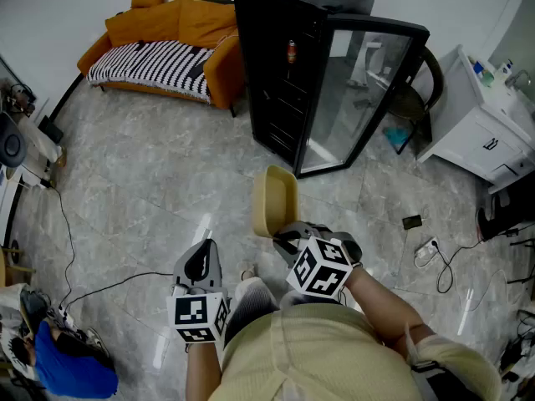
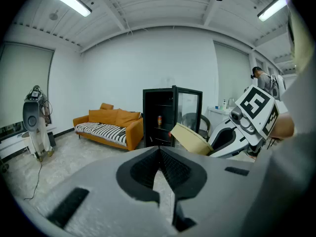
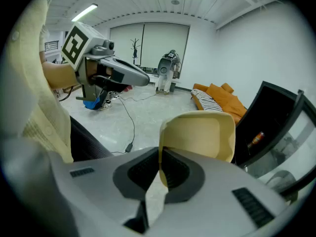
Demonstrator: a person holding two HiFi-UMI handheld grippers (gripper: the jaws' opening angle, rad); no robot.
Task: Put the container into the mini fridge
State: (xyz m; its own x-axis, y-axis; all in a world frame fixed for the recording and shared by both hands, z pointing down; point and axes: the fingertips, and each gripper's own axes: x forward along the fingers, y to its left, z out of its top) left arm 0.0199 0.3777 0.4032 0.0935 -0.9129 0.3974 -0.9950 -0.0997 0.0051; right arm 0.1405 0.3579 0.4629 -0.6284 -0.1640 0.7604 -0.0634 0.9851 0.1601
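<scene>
Two tongs, one container, one mini fridge; room items listed after.

1. Right tongs: clamped narrowly on the near rim of the container. The thin wall sits between the dark pads. A marker cube rides on top, and a hand is behind it.

2. Container: pale tan, rounded-rectangular, shallow. It is held on edge in the air above the floor and juts from the right tongs' tips toward the far side. It is to the right of the left tongs and apart from them. It is near the fridge's open front but outside it.

3. Left tongs: pads drawn together with nothing between them. They are level with the right tongs on the left side and point toward the far wall.

4. Mini fridge: black and upright, at the far centre of the room. Its glass door is swung open to the right. One small can stands on an upper shelf.

5. Sofa: orange, far left, with a black-and-white striped cover over the seat.

6. Cabinet: white, far right, with bottles on top.

7. Power strip: white, lying on the floor at the right with a dark cable attached.

8. Floor: grey marbled tile, glossy.
</scene>
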